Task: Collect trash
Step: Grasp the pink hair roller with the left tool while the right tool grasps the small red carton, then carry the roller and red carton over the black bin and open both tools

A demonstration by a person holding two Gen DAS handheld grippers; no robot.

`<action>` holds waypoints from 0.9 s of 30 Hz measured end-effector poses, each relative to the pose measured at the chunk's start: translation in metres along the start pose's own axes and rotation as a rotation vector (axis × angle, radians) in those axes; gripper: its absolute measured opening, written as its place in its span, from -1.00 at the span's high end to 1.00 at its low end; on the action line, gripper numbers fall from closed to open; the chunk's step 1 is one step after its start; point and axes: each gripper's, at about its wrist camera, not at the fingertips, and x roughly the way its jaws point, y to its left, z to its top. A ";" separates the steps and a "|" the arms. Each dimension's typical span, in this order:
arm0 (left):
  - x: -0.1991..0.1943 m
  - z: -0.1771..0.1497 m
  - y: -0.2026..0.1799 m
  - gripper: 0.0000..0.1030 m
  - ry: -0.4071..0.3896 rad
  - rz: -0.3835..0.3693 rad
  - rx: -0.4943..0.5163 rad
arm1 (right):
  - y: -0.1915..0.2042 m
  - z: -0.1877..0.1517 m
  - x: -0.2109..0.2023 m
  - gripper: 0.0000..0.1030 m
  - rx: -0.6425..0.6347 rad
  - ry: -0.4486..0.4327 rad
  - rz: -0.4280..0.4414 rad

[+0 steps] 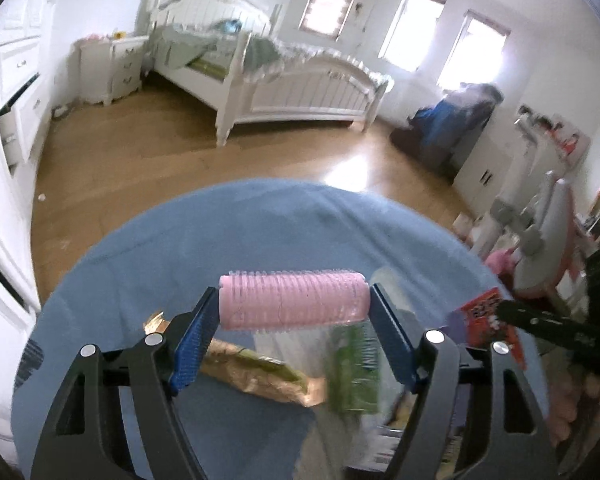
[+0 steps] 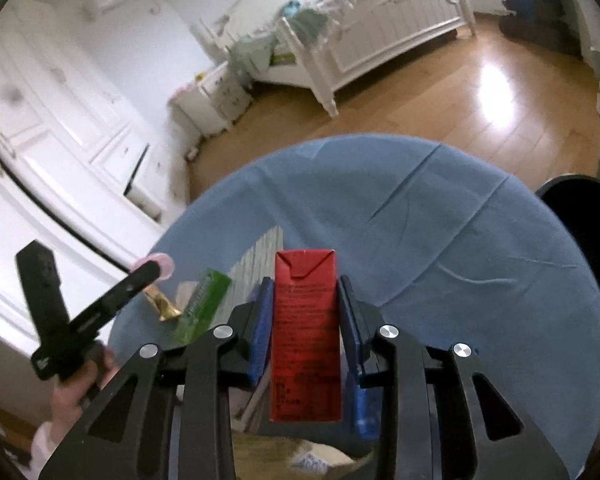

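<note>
My left gripper [image 1: 293, 295] is shut on a pink hair roller [image 1: 294, 306], gripped end to end between its blue pads, above the round blue-clothed table [image 1: 220, 240]. Below it lie a gold wrapper [image 1: 260, 376] and a green wrapper [image 1: 354, 372]. My right gripper [image 2: 305, 282] is shut on an upright red drink carton [image 2: 305, 320], with its pads against the carton's two sides. From the right wrist view the left gripper [image 2: 150, 272] shows at the left with the roller's pink end [image 2: 162, 264], beside the green wrapper [image 2: 204, 304] and gold wrapper [image 2: 162, 304].
A black bin [image 2: 580, 208] stands past the table's right edge. A striped white sheet [image 2: 260, 256] lies on the cloth behind the carton. Across the wooden floor [image 1: 160, 152] are a white bed [image 1: 292, 88], a nightstand [image 1: 114, 68] and white cupboards [image 1: 16, 92] with a drawer pulled out.
</note>
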 end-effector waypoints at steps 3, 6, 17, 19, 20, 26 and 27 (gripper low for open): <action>-0.020 0.008 -0.005 -0.42 -0.045 -0.044 -0.023 | -0.003 -0.001 -0.017 0.38 0.001 -0.050 0.037; -0.037 0.019 -0.014 -0.42 -0.082 -0.091 -0.031 | -0.005 0.000 -0.040 0.38 0.002 -0.114 0.077; -0.054 0.047 -0.118 -0.42 -0.130 -0.270 0.120 | -0.023 0.005 -0.167 0.38 -0.105 -0.496 -0.049; -0.046 0.048 -0.152 -0.42 -0.130 -0.322 0.164 | -0.041 0.005 -0.186 0.38 -0.093 -0.538 -0.092; -0.043 0.049 -0.161 -0.42 -0.127 -0.338 0.175 | -0.051 0.004 -0.194 0.38 -0.081 -0.552 -0.112; 0.005 0.040 -0.247 -0.43 -0.065 -0.467 0.262 | -0.123 0.001 -0.219 0.38 0.001 -0.595 -0.241; 0.018 0.037 -0.264 -0.43 -0.040 -0.486 0.279 | -0.133 0.000 -0.218 0.38 0.012 -0.595 -0.259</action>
